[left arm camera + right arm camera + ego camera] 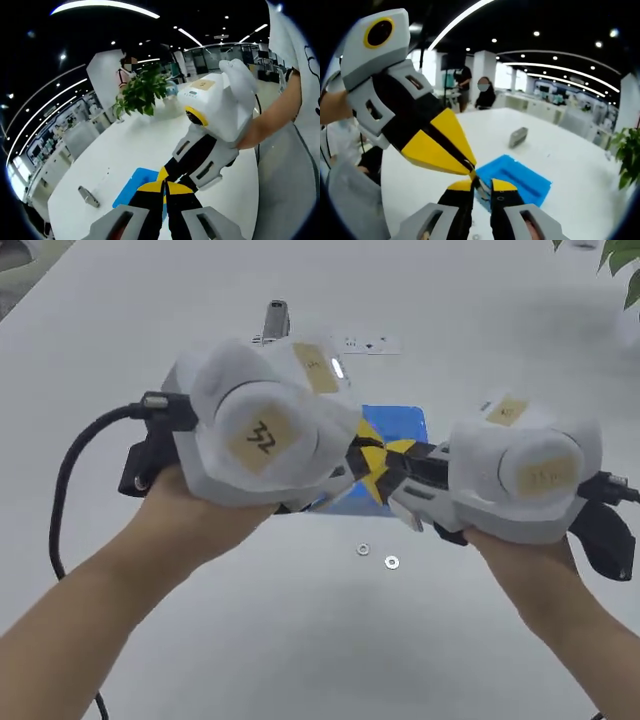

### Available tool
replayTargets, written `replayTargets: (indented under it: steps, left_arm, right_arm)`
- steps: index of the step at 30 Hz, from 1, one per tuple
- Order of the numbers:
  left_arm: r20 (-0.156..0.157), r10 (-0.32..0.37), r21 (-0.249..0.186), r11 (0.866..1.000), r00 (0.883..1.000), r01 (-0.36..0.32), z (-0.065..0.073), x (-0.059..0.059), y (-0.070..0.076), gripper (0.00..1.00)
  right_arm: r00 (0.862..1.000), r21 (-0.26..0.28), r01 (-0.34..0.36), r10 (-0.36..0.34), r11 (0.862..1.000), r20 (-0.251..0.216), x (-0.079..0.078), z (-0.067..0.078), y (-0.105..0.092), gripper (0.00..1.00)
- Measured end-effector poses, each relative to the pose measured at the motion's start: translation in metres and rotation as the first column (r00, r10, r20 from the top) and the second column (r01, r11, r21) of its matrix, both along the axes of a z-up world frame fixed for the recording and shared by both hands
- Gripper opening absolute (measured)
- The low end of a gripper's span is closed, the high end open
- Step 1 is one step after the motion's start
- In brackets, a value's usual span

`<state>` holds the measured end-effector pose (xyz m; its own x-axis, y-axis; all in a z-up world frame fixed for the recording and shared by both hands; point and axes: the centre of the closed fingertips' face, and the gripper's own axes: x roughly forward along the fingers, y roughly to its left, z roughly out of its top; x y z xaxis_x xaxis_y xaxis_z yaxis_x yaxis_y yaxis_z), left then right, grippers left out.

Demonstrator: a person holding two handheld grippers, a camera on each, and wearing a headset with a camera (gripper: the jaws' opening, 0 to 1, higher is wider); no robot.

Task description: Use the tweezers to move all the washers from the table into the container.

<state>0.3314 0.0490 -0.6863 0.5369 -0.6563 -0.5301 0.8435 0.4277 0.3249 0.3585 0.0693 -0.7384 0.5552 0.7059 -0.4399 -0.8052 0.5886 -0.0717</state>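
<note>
White table (300,660). Both claws are held tip to tip above it, over the blue container (400,425). The left gripper (164,189) has its yellow jaws pressed together. The right gripper (481,186) shows a narrow gap with something pale in it; I cannot tell if it grips. A washer (362,549) and a second washer (391,562) lie on the table, just short of the tips and outside the container.

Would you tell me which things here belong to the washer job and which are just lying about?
Job: washer, second washer, blue container, left gripper, right gripper.
Lying about: grey metal block, white label strip, leafy plant.
</note>
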Motion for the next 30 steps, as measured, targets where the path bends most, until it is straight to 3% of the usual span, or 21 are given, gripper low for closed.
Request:
replayTargets:
  steps: [7,10,13,17,21,24,27,30]
  left_arm:
    - [-0.048,0.012,0.015,1.0,0.999,-0.011,-0.023,-0.007,0.004,0.0]
    - [-0.072,0.017,0.009,1.0,0.997,-0.017,-0.029,-0.008,0.006,0.0]
    - [-0.087,0.023,0.002,1.0,0.996,-0.023,-0.034,-0.008,0.007,0.0]
    - [-0.102,0.026,0.007,1.0,0.994,-0.025,-0.042,-0.007,0.007,0.0]
    - [-0.129,0.028,-0.008,1.0,0.991,-0.029,-0.052,-0.007,0.005,0.0]
    - [-0.147,0.026,0.017,1.0,0.989,-0.024,-0.066,-0.011,0.005,0.0]
    - [-0.165,0.025,-0.005,1.0,0.986,-0.026,-0.069,-0.014,0.004,0.0]
    - [-0.165,0.032,-0.012,0.999,0.986,-0.034,-0.068,-0.014,0.004,0.0]
  right_arm:
    - [0.998,0.003,0.009,-0.009,1.0,-0.068,-0.014,-0.019,0.0,0.11]
    - [0.997,-0.009,0.011,-0.012,1.0,-0.077,-0.018,-0.023,-0.003,0.11]
    - [0.994,0.015,0.03,-0.028,0.999,-0.104,-0.029,-0.027,-0.01,0.12]
    - [0.99,-0.002,0.044,-0.044,0.999,-0.132,-0.047,-0.039,-0.021,0.15]
    - [0.971,0.02,0.099,-0.093,0.995,-0.222,-0.064,-0.053,-0.032,0.16]
    - [0.969,0.019,0.102,-0.095,0.995,-0.23,-0.069,-0.054,-0.035,0.16]
    - [0.966,0.033,0.111,-0.1,0.993,-0.24,-0.072,-0.052,-0.035,0.15]
    - [0.965,0.037,0.114,-0.102,0.993,-0.242,-0.072,-0.05,-0.035,0.15]
